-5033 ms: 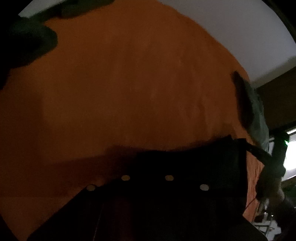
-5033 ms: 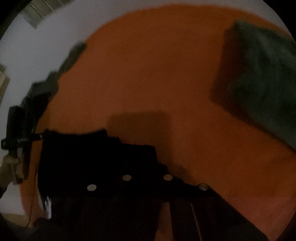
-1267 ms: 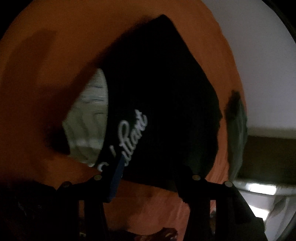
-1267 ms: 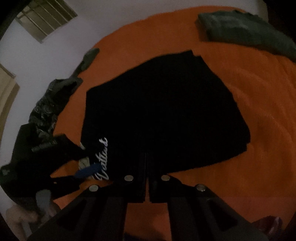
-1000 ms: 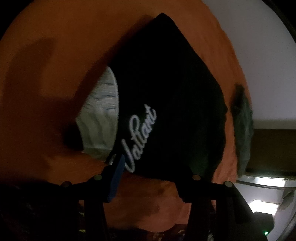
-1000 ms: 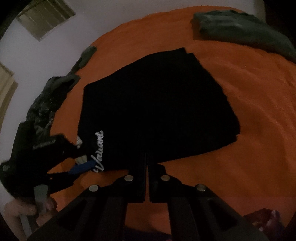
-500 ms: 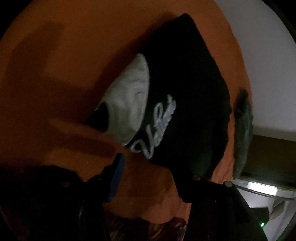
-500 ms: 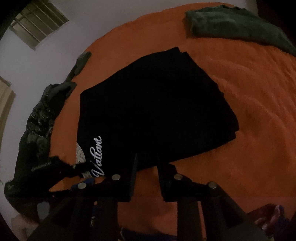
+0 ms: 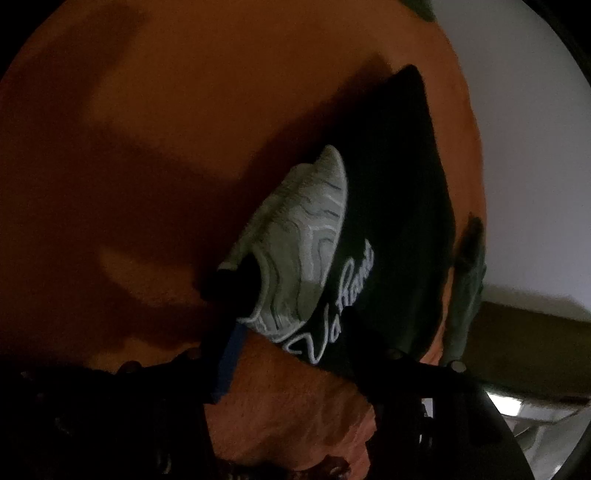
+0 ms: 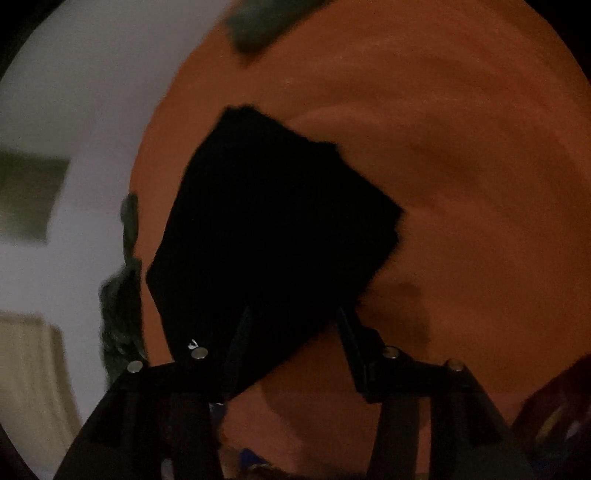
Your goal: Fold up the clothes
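A folded black garment (image 9: 391,221) with white script lettering lies on an orange blanket (image 9: 166,147). A pale grey printed patch (image 9: 299,254) shows at its near left edge. My left gripper (image 9: 291,321) is open, its fingers straddling that near edge. In the right wrist view the black garment (image 10: 273,236) lies as a dark rectangle on the orange blanket (image 10: 461,166). My right gripper (image 10: 291,325) is open, its fingers spread over the garment's near corner, holding nothing.
A dark green garment (image 9: 469,280) lies at the blanket's right edge in the left wrist view. Another green garment (image 10: 262,22) sits at the far end and dark clothes (image 10: 122,295) at the left edge in the right wrist view. Pale wall beyond.
My right gripper opened, letting go of the black garment, and turned rightward. My left gripper stayed open and moved in on the garment's lettered edge.
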### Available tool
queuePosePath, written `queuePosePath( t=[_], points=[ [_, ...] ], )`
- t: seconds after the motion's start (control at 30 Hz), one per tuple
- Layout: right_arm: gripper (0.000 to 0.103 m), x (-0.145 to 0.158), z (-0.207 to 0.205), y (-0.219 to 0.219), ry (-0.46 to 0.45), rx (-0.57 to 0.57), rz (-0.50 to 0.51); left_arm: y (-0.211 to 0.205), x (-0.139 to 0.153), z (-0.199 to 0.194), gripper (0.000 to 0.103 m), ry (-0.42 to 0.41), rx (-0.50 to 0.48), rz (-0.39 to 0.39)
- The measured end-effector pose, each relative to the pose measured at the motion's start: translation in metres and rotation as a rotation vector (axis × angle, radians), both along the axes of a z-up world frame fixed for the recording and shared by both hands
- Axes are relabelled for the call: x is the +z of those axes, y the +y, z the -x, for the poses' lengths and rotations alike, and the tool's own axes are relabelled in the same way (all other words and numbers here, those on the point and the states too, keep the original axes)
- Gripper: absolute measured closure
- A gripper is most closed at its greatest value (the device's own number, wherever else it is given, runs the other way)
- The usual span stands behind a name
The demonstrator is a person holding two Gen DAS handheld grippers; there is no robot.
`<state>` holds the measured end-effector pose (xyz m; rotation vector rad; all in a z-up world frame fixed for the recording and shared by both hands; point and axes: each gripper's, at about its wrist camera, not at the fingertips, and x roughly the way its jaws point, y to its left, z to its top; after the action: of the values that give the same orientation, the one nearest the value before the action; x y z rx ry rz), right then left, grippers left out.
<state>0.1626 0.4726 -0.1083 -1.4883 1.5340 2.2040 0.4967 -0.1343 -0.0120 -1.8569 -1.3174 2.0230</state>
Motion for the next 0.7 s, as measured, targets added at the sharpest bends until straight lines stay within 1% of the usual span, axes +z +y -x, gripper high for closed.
queuePosePath(
  t=[0.03, 0.13, 0.17, 0.23, 0.27, 0.3, 0.33, 0.37, 0.4, 0.43, 0.5, 0.53, 0.7],
  points=[
    [0.055, -0.003, -0.003, 0.004, -0.006, -0.024, 0.032, 0.001, 0.004, -0.002, 0.049, 0.013, -0.011, 0.009],
    [0.055, -0.010, -0.001, 0.012, -0.030, -0.038, 0.031, 0.004, 0.002, 0.000, 0.049, 0.061, -0.005, 0.025],
    [0.055, -0.013, 0.003, 0.015, -0.045, -0.042, 0.020, 0.003, -0.001, 0.001, 0.050, 0.057, -0.001, 0.022],
    [0.056, -0.019, 0.011, 0.024, -0.043, -0.067, 0.051, 0.002, -0.005, 0.003, 0.050, 0.050, 0.008, 0.015],
    [0.071, -0.019, 0.015, 0.029, -0.036, -0.070, 0.044, 0.001, -0.007, 0.004, 0.056, 0.046, 0.013, 0.012],
    [0.086, -0.020, 0.019, 0.034, -0.028, -0.074, 0.037, 0.000, -0.007, 0.004, 0.066, 0.051, 0.015, 0.012],
    [0.091, -0.020, 0.023, 0.039, -0.020, -0.077, 0.033, -0.001, -0.007, 0.003, 0.068, 0.057, 0.018, 0.014],
    [0.091, -0.021, 0.025, 0.040, -0.002, -0.073, 0.051, -0.003, -0.006, 0.003, 0.071, 0.062, 0.020, 0.015],
    [0.091, -0.022, 0.024, 0.040, -0.002, -0.077, 0.054, -0.004, -0.006, 0.002, 0.076, 0.064, 0.015, 0.017],
    [0.091, -0.022, 0.022, 0.038, -0.007, -0.089, 0.048, -0.007, -0.007, 0.000, 0.077, 0.063, 0.022, 0.016],
    [0.091, -0.023, 0.020, 0.035, -0.004, -0.096, 0.038, -0.003, -0.013, 0.002, 0.077, 0.060, 0.041, -0.013],
    [0.091, -0.024, 0.018, 0.034, 0.000, -0.099, 0.032, 0.019, -0.018, 0.008, 0.077, 0.058, 0.047, -0.024],
    [0.091, -0.025, 0.012, 0.037, 0.012, -0.116, 0.035, 0.028, -0.025, 0.015, 0.077, 0.029, 0.078, -0.084]
  ],
)
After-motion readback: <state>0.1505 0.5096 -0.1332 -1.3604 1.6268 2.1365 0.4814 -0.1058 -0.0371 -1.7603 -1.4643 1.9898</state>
